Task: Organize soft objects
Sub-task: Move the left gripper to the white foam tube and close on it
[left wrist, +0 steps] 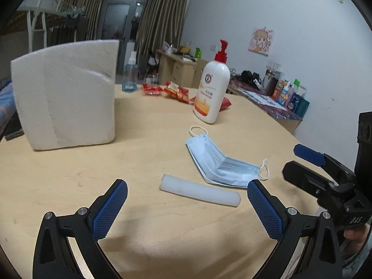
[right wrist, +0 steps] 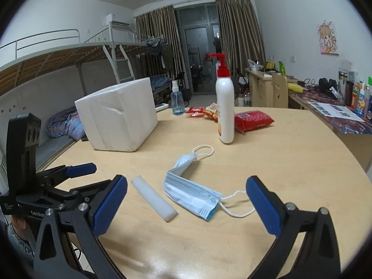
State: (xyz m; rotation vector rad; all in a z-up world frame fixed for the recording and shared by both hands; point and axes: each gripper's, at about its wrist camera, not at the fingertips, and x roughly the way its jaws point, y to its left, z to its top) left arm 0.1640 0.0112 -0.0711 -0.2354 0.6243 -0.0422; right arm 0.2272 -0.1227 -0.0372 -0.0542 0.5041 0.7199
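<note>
On the round pale wooden table (left wrist: 144, 162), a big white foam box (left wrist: 67, 93) stands at ten o'clock and a white pump bottle with a red top (left wrist: 212, 88) at one o'clock. The folded blue surgical mask (left wrist: 220, 162) lies near centre, touching nothing, with the short white foam cylinder (left wrist: 201, 190) just beside it toward six o'clock. The left gripper (left wrist: 187, 207) and the right gripper (right wrist: 186, 204) both hover with blue-padded jaws spread wide, holding nothing.

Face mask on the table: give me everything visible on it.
The face mask is a light blue pleated disposable type with white elastic ear loops, thin nonwoven by the look. It lies bent in a V on the wooden table, one half lifting slightly. The white foam cylinder lies just beside it, apart. Neither gripper touches it.
</note>
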